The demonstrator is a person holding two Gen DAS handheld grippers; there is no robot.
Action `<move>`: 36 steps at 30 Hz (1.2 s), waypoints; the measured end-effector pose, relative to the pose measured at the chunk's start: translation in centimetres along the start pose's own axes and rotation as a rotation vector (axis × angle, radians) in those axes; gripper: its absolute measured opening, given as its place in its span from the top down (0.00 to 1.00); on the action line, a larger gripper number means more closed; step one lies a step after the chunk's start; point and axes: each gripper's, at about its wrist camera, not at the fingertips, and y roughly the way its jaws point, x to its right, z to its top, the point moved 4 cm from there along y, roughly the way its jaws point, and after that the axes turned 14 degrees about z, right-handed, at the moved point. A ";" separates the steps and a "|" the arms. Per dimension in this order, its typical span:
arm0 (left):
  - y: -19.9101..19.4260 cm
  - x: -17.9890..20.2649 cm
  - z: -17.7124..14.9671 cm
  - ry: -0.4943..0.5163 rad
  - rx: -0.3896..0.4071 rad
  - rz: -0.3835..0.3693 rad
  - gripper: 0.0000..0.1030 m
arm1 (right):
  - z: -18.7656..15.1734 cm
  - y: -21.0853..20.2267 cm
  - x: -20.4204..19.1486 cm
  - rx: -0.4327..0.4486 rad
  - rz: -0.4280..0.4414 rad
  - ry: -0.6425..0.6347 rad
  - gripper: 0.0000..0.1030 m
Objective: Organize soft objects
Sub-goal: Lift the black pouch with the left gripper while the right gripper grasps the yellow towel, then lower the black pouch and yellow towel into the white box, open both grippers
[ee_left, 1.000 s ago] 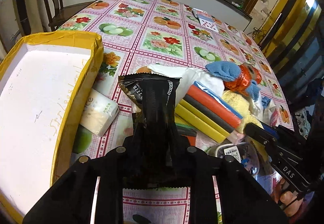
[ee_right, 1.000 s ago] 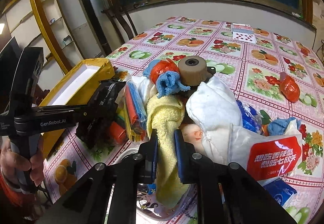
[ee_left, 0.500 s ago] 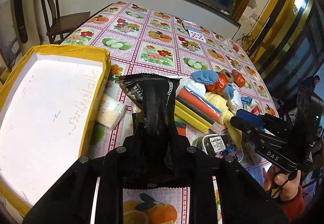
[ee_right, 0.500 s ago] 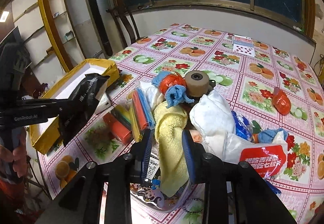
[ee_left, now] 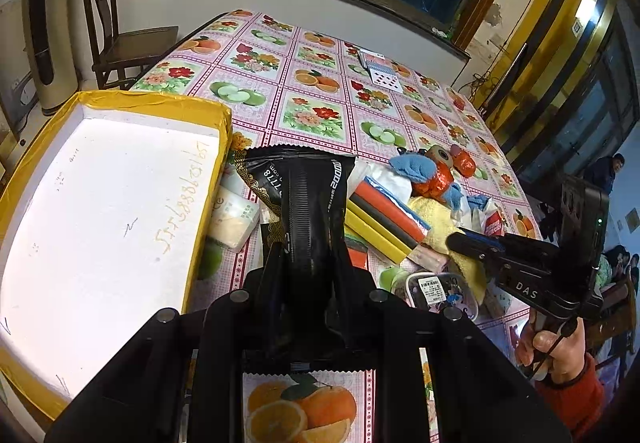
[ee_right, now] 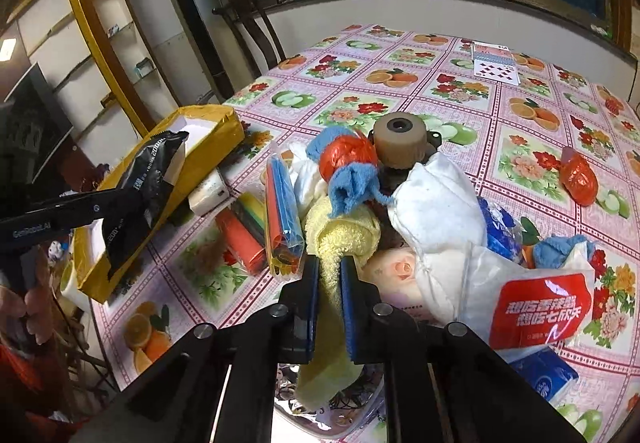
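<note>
Two grippers show: in the left wrist view the left gripper (ee_left: 308, 275) clenches a black packet (ee_left: 306, 211) at centre frame beside the yellow-edged box (ee_left: 120, 203), while in the right wrist view the right gripper (ee_right: 330, 283) pinches a yellow towel (ee_right: 340, 239) low at centre.

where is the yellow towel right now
The yellow towel is pinched in the right gripper, draped off the pile beside the blue cloth.

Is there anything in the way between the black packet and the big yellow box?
Nothing visible. The left gripper holds the black packet up off the table, right beside the yellow box. The box's white inside is bare near the packet, and only its low yellow rim lies between them.
</note>
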 end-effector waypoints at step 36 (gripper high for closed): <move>-1.5 -8.1 1.4 -0.106 0.048 0.095 0.80 | -0.8 -2.7 -1.7 0.014 -0.037 0.024 0.80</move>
